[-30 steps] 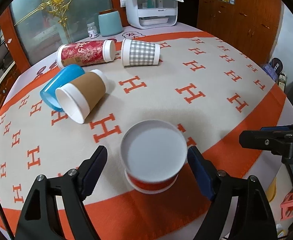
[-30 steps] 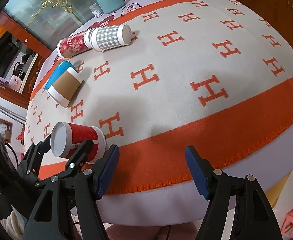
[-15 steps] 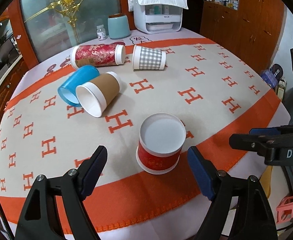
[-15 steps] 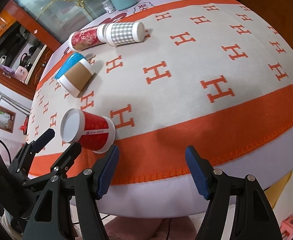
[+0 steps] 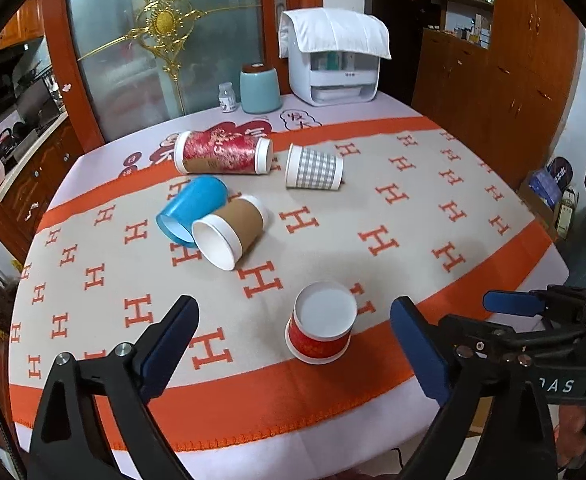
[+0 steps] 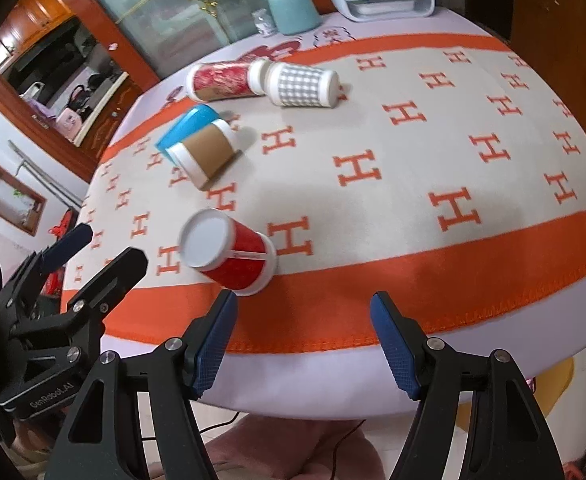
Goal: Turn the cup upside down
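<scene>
The red paper cup with white rims [image 5: 320, 328] stands mouth-down near the bench's front edge, so the flip looks done. Left gripper [image 5: 293, 344] and right gripper [image 6: 303, 340] hover with jaws apart, empty; next, only clearing away seems needed.

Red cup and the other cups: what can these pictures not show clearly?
- Red cup: its mouth is hidden against the cloth in both views; its print is blurred in the right view.
- Blue cup: mostly behind the brown cup in the right view.
- Bottle: label too small.
</scene>
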{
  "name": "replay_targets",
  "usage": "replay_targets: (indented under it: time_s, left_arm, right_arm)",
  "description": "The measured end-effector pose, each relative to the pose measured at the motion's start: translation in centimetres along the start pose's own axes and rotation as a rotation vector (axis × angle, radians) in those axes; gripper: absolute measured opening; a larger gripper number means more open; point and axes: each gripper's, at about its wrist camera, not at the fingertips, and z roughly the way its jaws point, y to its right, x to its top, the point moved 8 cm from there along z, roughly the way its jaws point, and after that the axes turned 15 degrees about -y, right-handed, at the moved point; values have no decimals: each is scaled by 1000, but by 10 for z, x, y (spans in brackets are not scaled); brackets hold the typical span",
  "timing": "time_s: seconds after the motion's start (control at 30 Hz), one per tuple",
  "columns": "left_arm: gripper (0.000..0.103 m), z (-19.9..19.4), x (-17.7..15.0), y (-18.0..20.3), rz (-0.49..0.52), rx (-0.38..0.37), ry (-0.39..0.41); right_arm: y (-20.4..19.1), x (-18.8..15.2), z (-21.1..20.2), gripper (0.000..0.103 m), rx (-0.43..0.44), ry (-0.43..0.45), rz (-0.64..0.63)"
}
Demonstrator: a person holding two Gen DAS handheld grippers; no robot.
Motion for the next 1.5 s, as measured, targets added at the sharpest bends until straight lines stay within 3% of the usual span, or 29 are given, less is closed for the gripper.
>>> replay_targets:
  time_s: [0.4,0.8,1.0,1.5]
  left_arm:
    - [101,-55,3,-14,-154,-1,-22]
    - [102,-95,-1,-28,-225,94,68]
    - [102,-103,-2,-30,-240,112,90]
    - [102,-96,-3,-28,-230,113,45]
  right_arm:
    - [-21,-3,-75,70,5,107,-26]
    - [-58,-13,-150,79,-47,283,-123]
    - [-72,-20,-165,79,-60,309,-148]
    - [-69,-22,-165,79,-65,300,-138]
